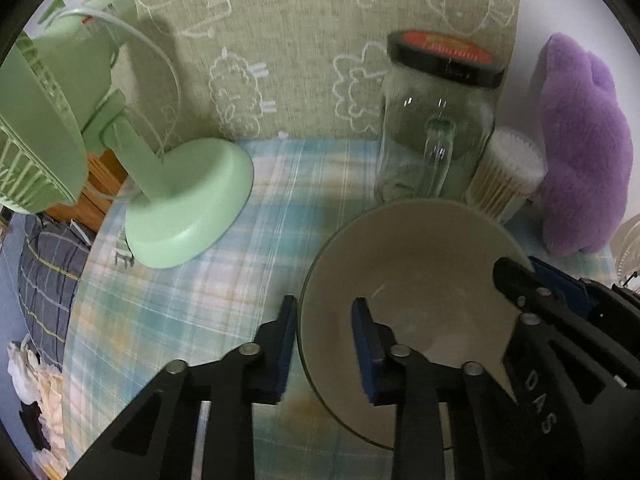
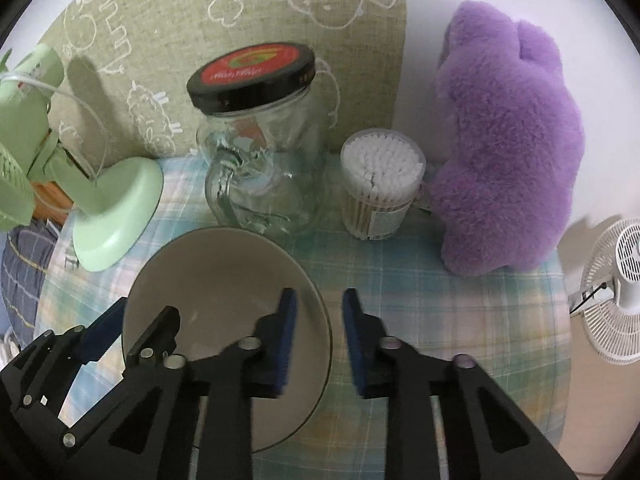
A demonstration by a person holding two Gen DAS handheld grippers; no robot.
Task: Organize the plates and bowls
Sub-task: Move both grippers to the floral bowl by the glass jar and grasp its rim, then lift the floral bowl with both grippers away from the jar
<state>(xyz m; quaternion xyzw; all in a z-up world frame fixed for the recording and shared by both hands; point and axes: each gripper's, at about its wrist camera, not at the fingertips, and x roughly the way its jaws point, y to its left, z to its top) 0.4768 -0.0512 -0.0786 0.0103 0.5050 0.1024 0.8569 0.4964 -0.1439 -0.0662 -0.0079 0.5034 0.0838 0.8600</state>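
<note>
Your left gripper (image 1: pixel 325 344) and right gripper (image 2: pixel 318 338) both straddle, unclenched, the rim of the upright, mouth-up bowl (image 1: pixel 416 280) on the plaid tablecloth (image 1: pixel 192 288), glass jar (image 1: pixel 434 136) just behind.

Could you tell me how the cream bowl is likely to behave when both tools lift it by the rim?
The bowl looks like glazed ceramic, so probably stiff, fairly heavy and breakable. Its glossy rim may slip between the left tool and right tool. Its wide, shallow shape should not tip easily.
</note>
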